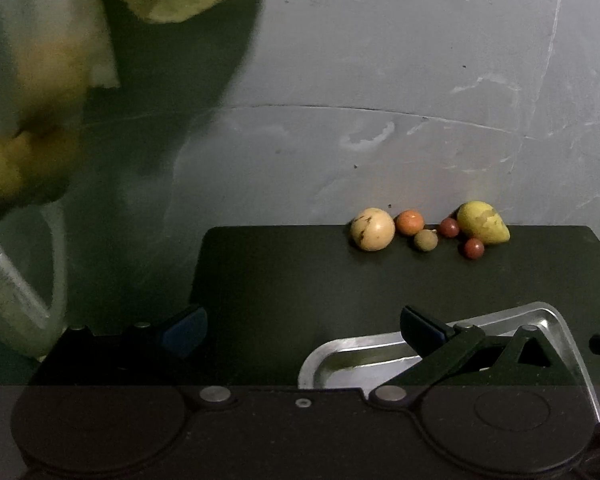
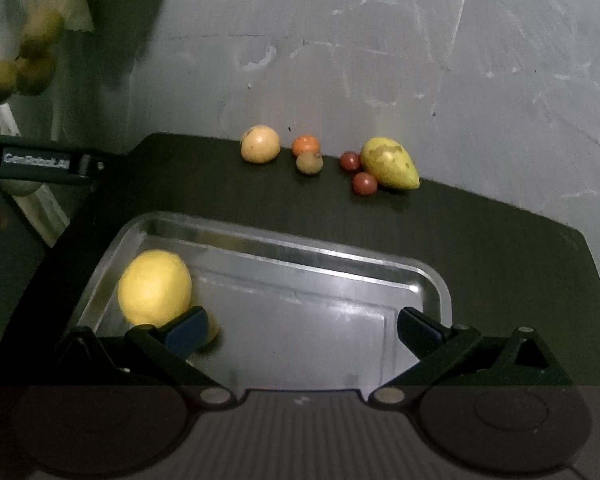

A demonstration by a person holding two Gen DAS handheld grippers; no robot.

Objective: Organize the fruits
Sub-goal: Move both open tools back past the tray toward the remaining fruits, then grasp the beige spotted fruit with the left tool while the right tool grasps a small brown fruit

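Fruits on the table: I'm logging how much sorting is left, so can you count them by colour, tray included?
Yellow: 1, the lemon in the tray
Yellow-green: 1
Tan: 1
Orange: 1
Olive-brown: 1
Dark red: 2
Total: 7

blurred bag (image 1: 28,128), tray (image 1: 380,344) partly hidden

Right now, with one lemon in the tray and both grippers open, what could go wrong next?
The remaining fruits sit at the mat's far edge; a clumsy grasp could roll the small red fruits off. The yellow-green pear touches them, so lifting it may scatter them. The right gripper hangs close beside the lemon in the metal tray and might knock it.
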